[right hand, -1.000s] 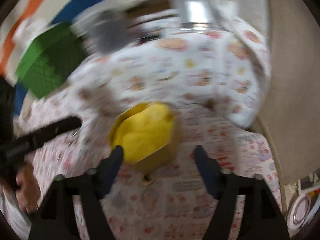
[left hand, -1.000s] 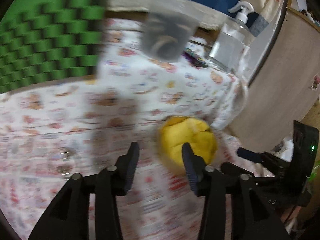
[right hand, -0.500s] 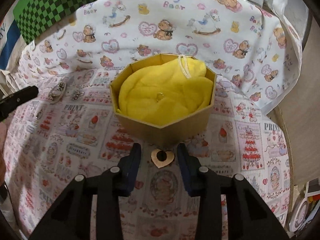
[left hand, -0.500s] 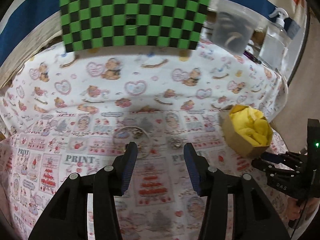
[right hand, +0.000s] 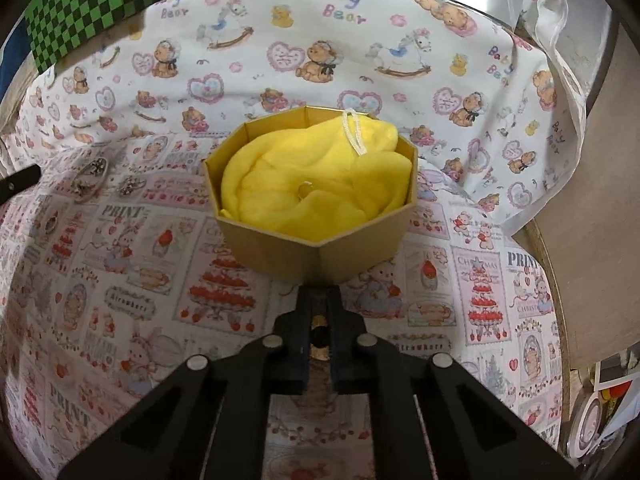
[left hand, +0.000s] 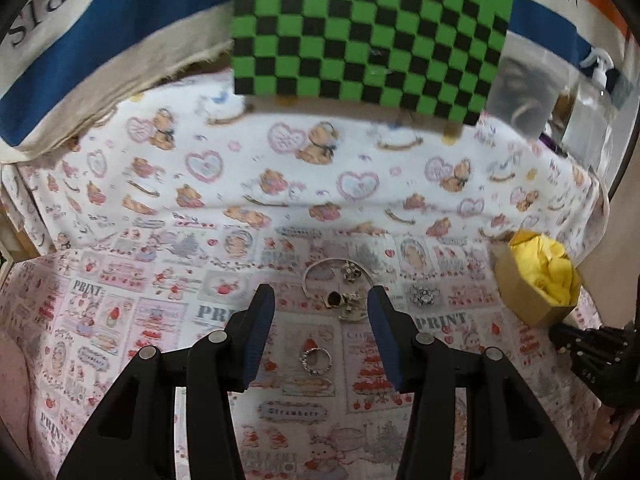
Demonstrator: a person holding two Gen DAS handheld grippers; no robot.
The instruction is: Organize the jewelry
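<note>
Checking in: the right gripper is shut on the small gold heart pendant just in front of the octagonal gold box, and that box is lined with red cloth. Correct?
Not quite. The cloth lining the octagonal gold box is yellow, not red, as the right wrist view shows. The rest stands: the right gripper is shut on the small gold heart pendant, just in front of the box.

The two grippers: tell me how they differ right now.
The left gripper stands open with nothing between its fingers, above a loose ring on the cloth; the right gripper is shut on a gold heart pendant. The left points at the bracelet and charms, the right at the yellow-lined box. Both have black frames with dark blue pads.
</note>
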